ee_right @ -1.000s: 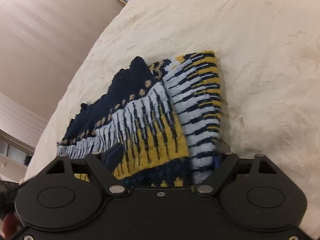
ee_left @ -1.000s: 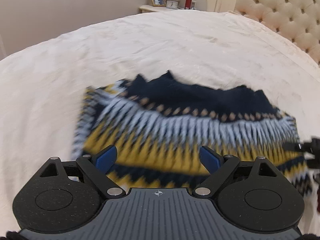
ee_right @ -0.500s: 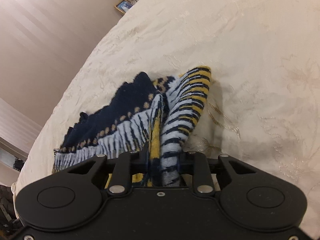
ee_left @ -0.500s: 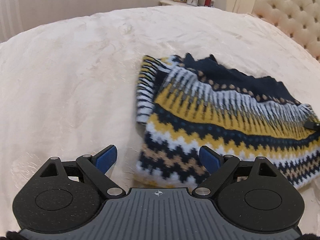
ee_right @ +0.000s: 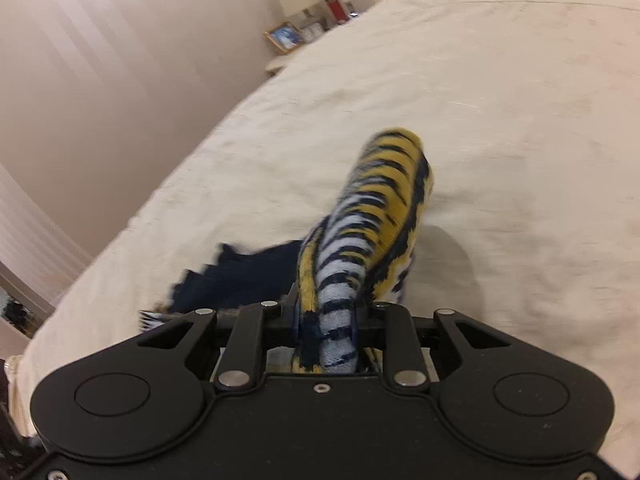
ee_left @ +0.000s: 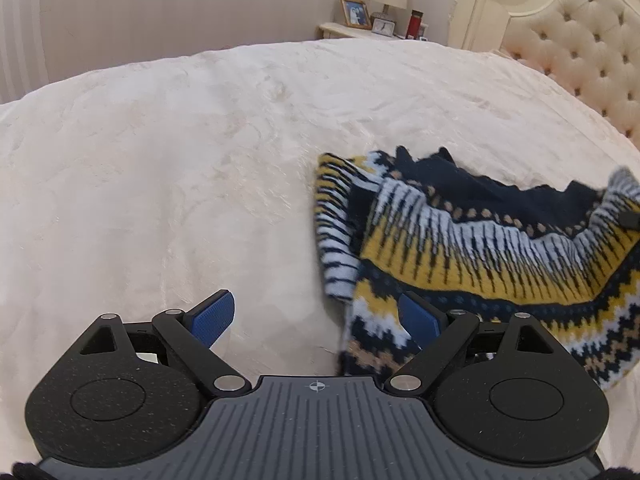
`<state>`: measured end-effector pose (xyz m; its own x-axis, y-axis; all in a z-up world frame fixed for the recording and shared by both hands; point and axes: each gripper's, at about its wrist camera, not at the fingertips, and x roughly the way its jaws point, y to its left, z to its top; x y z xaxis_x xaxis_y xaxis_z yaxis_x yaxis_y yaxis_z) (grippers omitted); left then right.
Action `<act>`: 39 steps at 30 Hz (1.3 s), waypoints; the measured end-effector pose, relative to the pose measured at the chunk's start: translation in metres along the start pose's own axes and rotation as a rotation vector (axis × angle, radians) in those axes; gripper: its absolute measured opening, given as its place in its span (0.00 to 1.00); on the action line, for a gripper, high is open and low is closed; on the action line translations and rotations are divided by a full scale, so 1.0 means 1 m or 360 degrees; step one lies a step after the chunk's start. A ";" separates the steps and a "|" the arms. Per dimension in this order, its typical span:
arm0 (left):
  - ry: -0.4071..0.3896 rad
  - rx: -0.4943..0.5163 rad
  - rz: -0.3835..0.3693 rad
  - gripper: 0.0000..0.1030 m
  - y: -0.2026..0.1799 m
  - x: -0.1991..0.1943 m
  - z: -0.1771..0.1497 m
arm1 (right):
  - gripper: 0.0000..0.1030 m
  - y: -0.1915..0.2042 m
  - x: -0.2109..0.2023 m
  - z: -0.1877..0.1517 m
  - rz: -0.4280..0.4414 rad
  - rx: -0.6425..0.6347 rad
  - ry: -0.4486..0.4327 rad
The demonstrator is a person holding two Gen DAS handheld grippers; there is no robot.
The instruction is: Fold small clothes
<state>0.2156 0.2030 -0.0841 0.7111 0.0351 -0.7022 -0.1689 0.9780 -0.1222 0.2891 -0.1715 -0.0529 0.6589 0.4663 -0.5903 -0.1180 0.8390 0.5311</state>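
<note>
Nearest, the right gripper (ee_right: 326, 332) is closing its jaws on a bunched sleeve of the patterned sweater (ee_left: 480, 248), pads pinching it. The left gripper (ee_left: 316, 316) is gaping wide, empty, its right finger just over the near corner. The sweater is lying lengthwise rightward across the bed (ee_left: 180, 168), toward the far headboard (ee_left: 580, 52).
</note>
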 end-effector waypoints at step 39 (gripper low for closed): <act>-0.0011 -0.0376 -0.0155 0.87 0.056 -0.003 0.016 | 0.69 0.140 0.028 -0.091 0.0114 -0.0788 -0.0039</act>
<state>0.2152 0.2605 -0.0775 0.7365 -0.0546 -0.6742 -0.2537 0.9017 -0.3501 0.2236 -0.0155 -0.0504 0.6529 0.5257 -0.5454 -0.4979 0.8404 0.2141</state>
